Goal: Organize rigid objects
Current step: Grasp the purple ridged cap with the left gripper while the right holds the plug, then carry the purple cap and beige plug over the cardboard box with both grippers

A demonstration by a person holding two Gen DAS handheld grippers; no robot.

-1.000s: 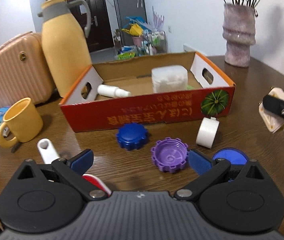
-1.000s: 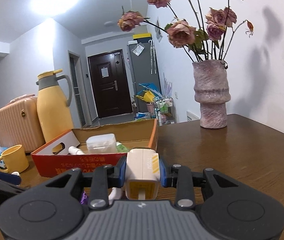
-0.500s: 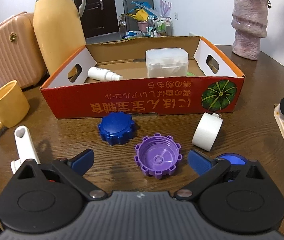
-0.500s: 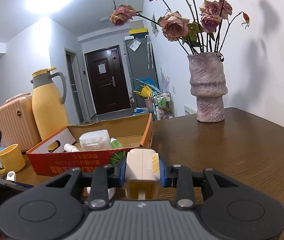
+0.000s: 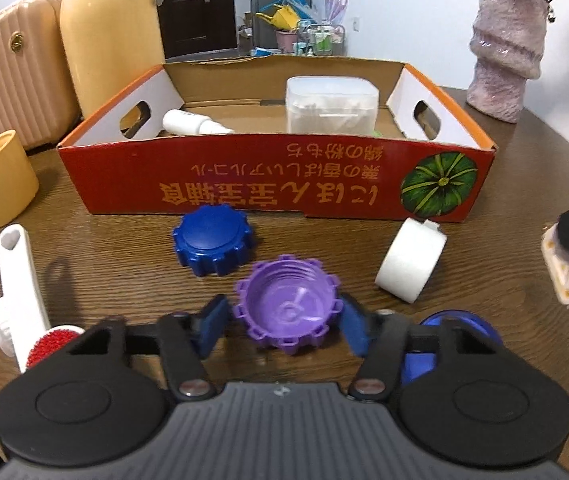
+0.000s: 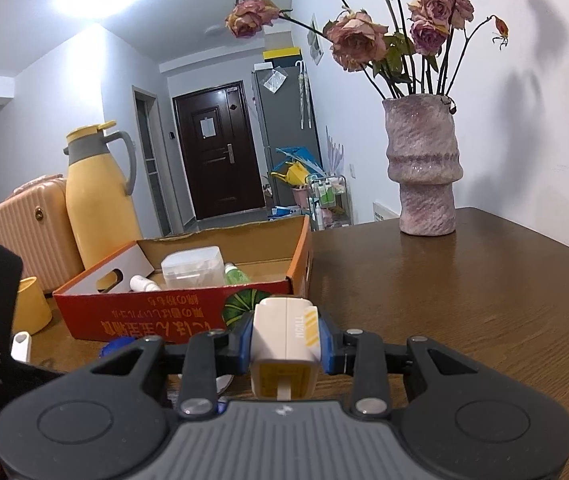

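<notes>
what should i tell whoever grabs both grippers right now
Left gripper: jaws closing around the purple cap, which sits open side up on the table; the pads look at or near its rim, so check the grip before lifting.
Right gripper: shut on a white and yellow plug, held above the table.
In the box: white bottle, clear container, and a green bottle.
Left on the table: blue cap, white roll, white brush, another blue lid behind the left gripper.
</notes>
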